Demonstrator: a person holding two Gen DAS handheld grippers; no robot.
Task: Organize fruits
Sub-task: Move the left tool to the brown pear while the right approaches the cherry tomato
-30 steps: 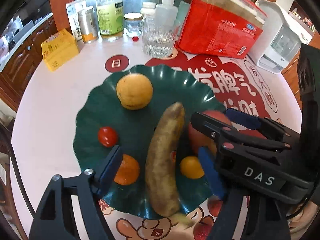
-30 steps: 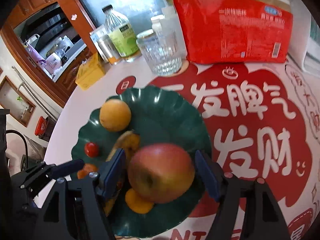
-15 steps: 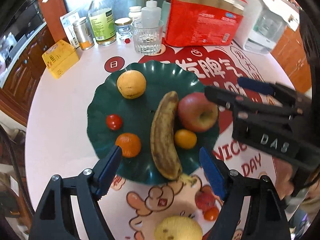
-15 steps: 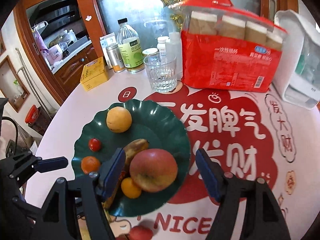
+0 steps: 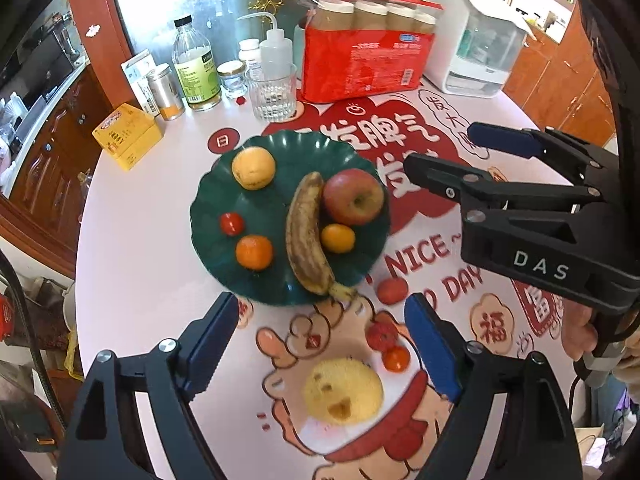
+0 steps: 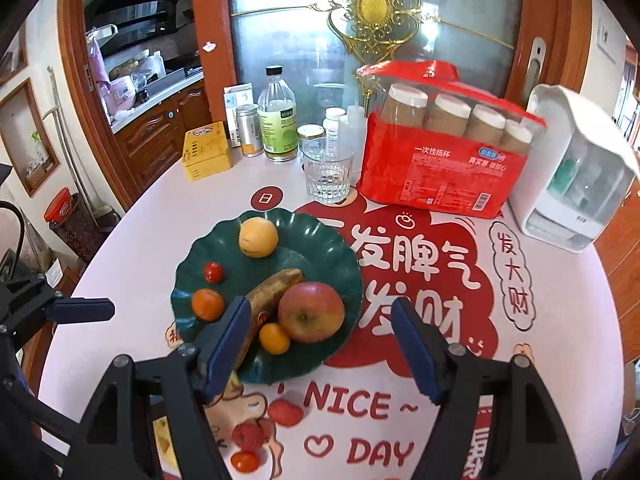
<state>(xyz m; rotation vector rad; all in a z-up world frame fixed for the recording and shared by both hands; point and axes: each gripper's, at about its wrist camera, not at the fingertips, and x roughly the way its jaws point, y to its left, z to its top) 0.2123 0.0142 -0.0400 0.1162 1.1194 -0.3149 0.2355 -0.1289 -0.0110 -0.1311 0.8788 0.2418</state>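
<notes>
Fruits mostly sit on the green plate (image 5: 200, 216) in the middle of the table (image 5: 132, 240). From its left side: a cherry tomato (image 5: 231, 223) and a mandarin (image 5: 254, 252), a yellow-orange fruit (image 5: 253, 168) at the far rim, the banana (image 5: 306, 236) down the middle with its stem over the near rim, then a small orange (image 5: 338, 238) and the apple (image 5: 353, 197) at the right. Off the plate, toward the table's near edge, lie a yellow pear-like fruit (image 5: 343, 391), a lychee-like red fruit (image 5: 382, 336) and another tomato (image 5: 396, 359). The left gripper (image 5: 320, 344) is spread and empty, its jaws having just widened; the right gripper (image 6: 320, 344) also gapes, holding nothing. Probably the loose fruit comes next: centre the jaws over the yellow one, descend straight, close gently, and set it in the plate's bare left part.
</notes>
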